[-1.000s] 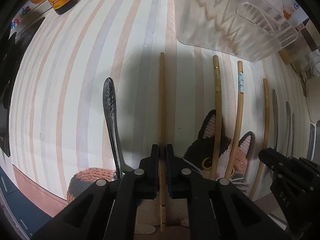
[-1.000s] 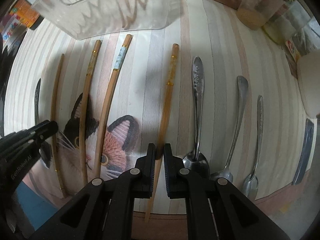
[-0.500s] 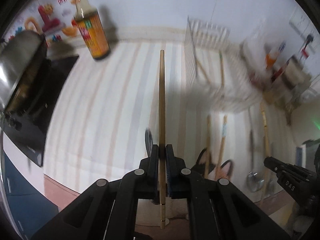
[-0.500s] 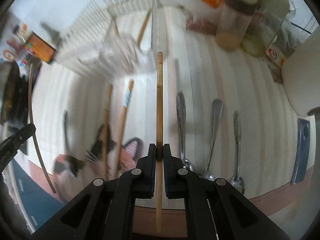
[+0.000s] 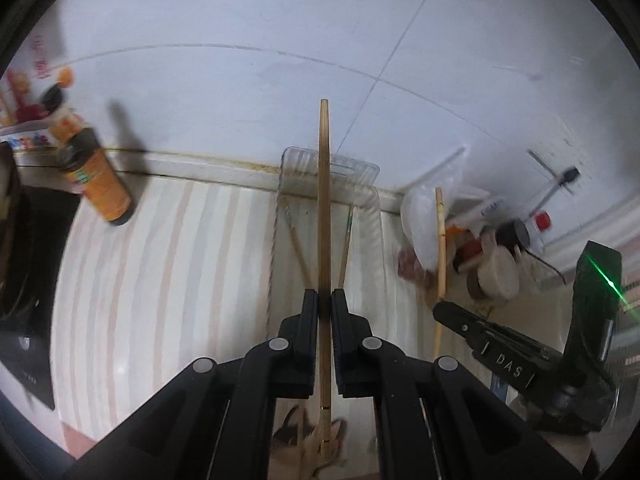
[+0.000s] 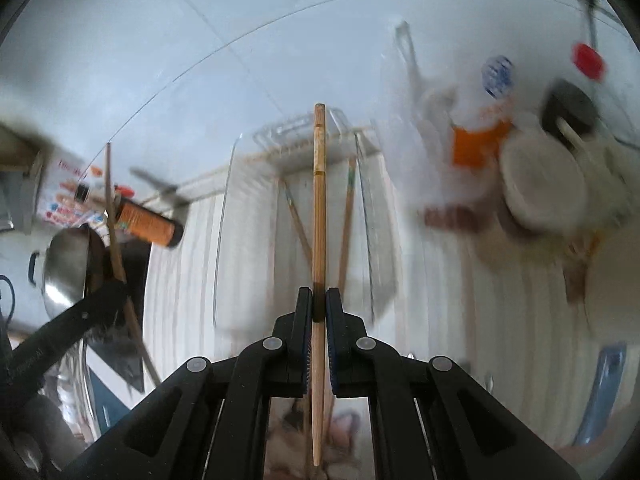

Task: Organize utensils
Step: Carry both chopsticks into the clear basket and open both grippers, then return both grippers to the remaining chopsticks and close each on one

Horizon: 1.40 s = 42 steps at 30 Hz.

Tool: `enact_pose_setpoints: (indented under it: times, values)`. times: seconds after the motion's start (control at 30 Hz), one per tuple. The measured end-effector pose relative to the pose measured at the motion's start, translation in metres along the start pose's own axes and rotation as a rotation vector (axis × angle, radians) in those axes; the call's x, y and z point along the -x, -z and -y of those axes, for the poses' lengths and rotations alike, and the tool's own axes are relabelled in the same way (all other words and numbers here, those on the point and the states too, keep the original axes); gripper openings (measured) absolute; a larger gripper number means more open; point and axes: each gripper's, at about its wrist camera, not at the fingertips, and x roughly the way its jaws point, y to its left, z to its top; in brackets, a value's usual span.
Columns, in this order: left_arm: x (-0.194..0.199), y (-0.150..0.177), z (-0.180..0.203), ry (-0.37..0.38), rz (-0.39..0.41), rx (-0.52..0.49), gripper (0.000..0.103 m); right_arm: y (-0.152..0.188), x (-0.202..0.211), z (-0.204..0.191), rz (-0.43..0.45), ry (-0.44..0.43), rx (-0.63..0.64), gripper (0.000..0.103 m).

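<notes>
Bamboo chopstick [image 5: 324, 216] is clamped tight in your left gripper [image 5: 325, 312], and the right gripper [image 6: 319, 308] is pinching its own chopstick [image 6: 319, 208], both lifted off the striped tabletop [image 5: 180, 280] and pointing at the clear tray [image 5: 370, 208] at the far side. Two chopsticks [image 5: 345, 252] already lie crossed in there. I'd bring the tips low over the tray's near edge, line them up with its length, then let go one at a time so nothing bounces out.
</notes>
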Motion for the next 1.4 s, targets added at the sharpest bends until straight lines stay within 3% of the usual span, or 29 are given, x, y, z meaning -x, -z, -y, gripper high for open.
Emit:
enact_pose_setpoints:
  times: [0.17,0.37,0.43,0.53,0.6,0.63,0.67,0.73,0.8,0.87,0.93,1.03,1.17,1.4]
  values:
    - [-0.056,-0.032,-0.002,-0.016,-0.105,0.006,0.004,-0.038,-0.039,0.001,-0.028,0.058,0.002,0.007]
    - [-0.097,-0.043,0.0,-0.035,-0.197,-0.013,0.005,-0.052,-0.068,0.003,-0.067,0.078,-0.015,0.007]
    - [-0.098,-0.043,0.001,-0.037,-0.199,-0.016,0.006,-0.055,-0.075,0.003,-0.082,0.074,-0.022,0.008]
    - [-0.088,-0.043,0.0,-0.056,-0.167,-0.015,0.008,-0.055,-0.083,0.008,-0.104,0.062,-0.046,0.027]
    - [-0.076,-0.039,-0.003,-0.099,-0.117,-0.025,0.016,-0.053,-0.079,0.012,-0.092,0.065,-0.053,0.028]
    - [-0.069,-0.036,-0.005,-0.127,-0.099,-0.028,0.029,-0.05,-0.075,0.014,-0.081,0.066,-0.051,0.028]
    - [-0.06,-0.031,-0.007,-0.148,-0.064,-0.034,0.046,-0.047,-0.069,0.017,-0.069,0.066,-0.055,0.029]
    - [-0.046,-0.022,-0.012,-0.205,-0.006,-0.051,0.067,-0.037,-0.054,0.023,-0.051,0.063,-0.059,0.029]
    - [-0.03,-0.006,-0.016,-0.253,0.065,-0.071,0.071,-0.024,-0.042,0.025,-0.033,0.078,-0.049,0.03]
    - [-0.019,0.009,-0.021,-0.278,0.106,-0.072,0.092,-0.006,-0.031,0.028,-0.013,0.101,-0.04,0.036]
    - [-0.012,0.03,-0.028,-0.302,0.147,-0.067,0.103,0.014,-0.025,0.032,-0.013,0.109,-0.042,0.04]
    - [-0.013,0.062,-0.046,-0.351,0.134,-0.039,0.103,0.046,-0.023,0.036,-0.018,0.145,-0.041,0.052]
    - [-0.036,0.103,-0.071,-0.433,0.044,-0.028,0.103,0.089,-0.04,0.041,-0.076,0.154,-0.046,0.052]
    - [-0.07,0.15,-0.102,-0.554,-0.086,0.01,0.103,0.15,-0.109,0.027,-0.226,0.151,-0.054,0.052]
